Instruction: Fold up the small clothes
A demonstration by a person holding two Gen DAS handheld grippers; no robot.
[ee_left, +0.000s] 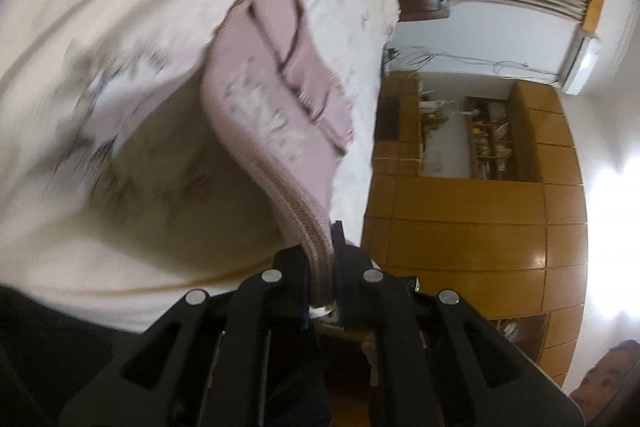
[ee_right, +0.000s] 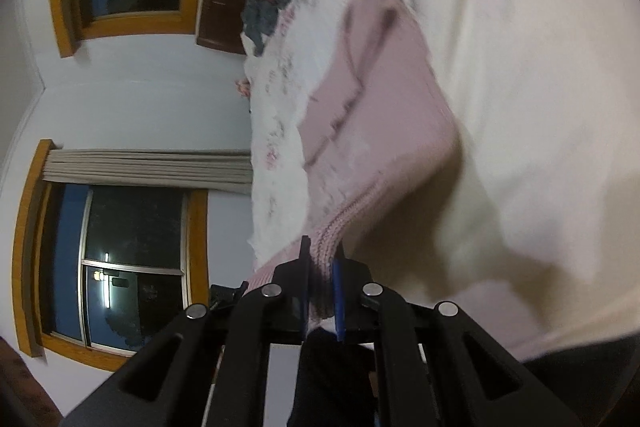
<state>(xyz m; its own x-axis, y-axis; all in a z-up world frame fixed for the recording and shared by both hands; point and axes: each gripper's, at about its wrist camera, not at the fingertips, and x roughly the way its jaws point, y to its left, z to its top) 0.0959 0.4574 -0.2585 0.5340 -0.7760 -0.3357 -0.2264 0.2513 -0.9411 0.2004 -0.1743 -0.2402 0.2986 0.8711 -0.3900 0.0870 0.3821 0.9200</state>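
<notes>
A small pink garment (ee_left: 276,95) with dark trim lines and pale lettering hangs lifted above a cream bed sheet (ee_left: 120,7). My left gripper (ee_left: 320,259) is shut on its ribbed pink hem. In the right wrist view the same pink garment (ee_right: 384,99) stretches away over the cream bed sheet (ee_right: 520,67), and my right gripper (ee_right: 322,263) is shut on another part of the ribbed hem. Both views are tilted sideways and blurred by motion.
A pile of dark and red clothes (ee_right: 268,3) lies at the far end of the bed. Wooden cabinets with shelves (ee_left: 472,187) stand beside the bed. Windows with wooden frames (ee_right: 120,267) and curtains line the white wall.
</notes>
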